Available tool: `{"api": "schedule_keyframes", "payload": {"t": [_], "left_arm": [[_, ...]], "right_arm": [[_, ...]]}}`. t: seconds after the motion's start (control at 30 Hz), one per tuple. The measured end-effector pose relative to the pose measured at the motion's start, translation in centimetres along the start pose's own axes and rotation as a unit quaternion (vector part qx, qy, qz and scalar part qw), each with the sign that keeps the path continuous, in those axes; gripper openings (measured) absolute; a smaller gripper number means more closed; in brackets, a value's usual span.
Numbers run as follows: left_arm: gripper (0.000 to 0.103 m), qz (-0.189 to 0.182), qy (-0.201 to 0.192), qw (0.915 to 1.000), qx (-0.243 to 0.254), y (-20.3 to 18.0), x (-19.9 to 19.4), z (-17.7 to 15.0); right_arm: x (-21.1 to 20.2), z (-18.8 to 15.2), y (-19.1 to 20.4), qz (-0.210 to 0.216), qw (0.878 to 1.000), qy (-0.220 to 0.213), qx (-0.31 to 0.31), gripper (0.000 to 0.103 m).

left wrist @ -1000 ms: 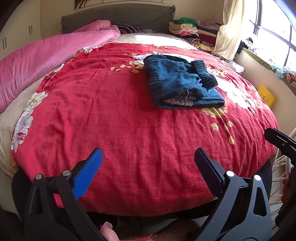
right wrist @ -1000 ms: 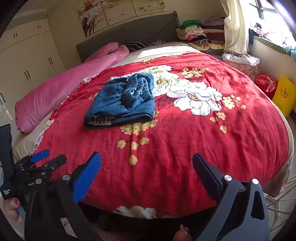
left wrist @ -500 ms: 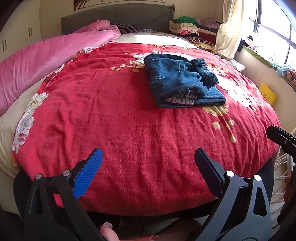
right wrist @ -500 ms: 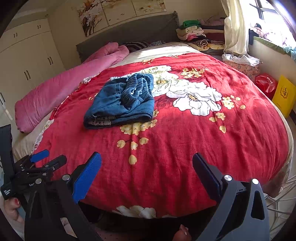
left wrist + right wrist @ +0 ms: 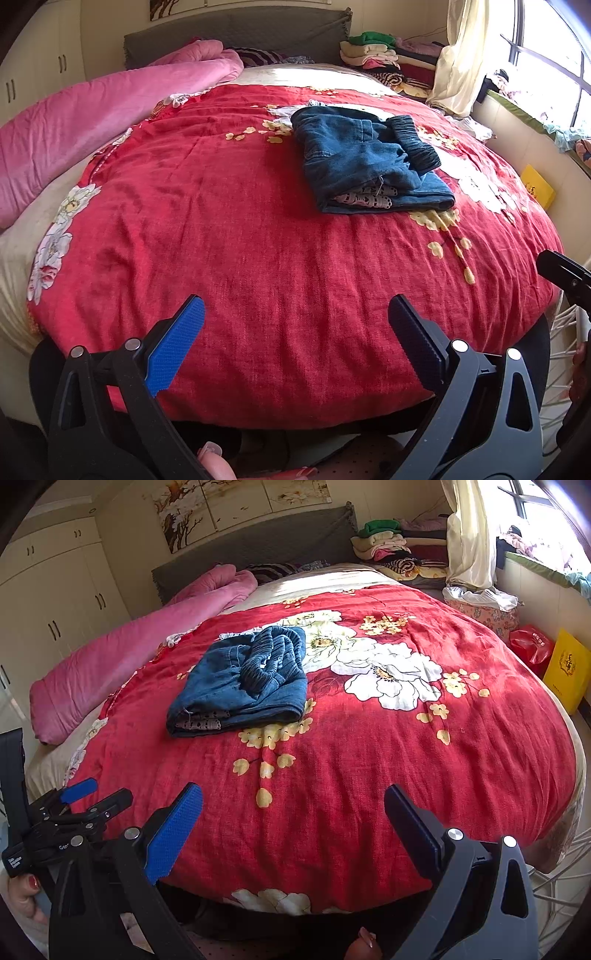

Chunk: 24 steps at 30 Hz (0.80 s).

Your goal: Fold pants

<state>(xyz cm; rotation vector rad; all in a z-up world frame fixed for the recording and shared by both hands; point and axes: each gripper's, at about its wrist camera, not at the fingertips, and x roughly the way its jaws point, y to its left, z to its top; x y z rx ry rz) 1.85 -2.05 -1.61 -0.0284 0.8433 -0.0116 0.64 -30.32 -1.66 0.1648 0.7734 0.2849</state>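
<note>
A pair of blue denim pants (image 5: 365, 162) lies folded into a compact bundle on the red floral bedspread (image 5: 240, 229), elastic waistband on top and a lace hem showing at the near edge. It also shows in the right wrist view (image 5: 243, 686), left of centre. My left gripper (image 5: 295, 317) is open and empty above the bed's near edge, well short of the pants. My right gripper (image 5: 293, 801) is open and empty too, back from the pants. The left gripper also shows at the left edge of the right wrist view (image 5: 92, 794).
A rolled pink quilt (image 5: 92, 122) lies along the bed's left side. Stacked folded clothes (image 5: 388, 546) sit by the grey headboard (image 5: 236, 33). A yellow box (image 5: 569, 668) and red bag (image 5: 532, 646) stand on the floor at right. White wardrobes (image 5: 55, 602) are at left.
Both grippers have stayed open and nearly still. The left view has drifted very slightly; the pants have not moved.
</note>
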Motion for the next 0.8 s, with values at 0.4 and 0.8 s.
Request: {"api": "schedule_keyframes", "payload": {"t": [0.4, 0.8], "left_arm": [[0.093, 0.019, -0.024, 0.9995, -0.007, 1.2, -0.4, 0.3], [0.093, 0.123, 0.032, 0.9866, -0.103, 18.4, 8.4, 12.2]], "right_arm": [[1.0, -0.2, -1.5, -0.013, 1.0, 0.019, -0.002, 0.098], [5.9, 8.5, -17.4, -0.167, 0.982, 0.022, 0.083, 0.098]]}}
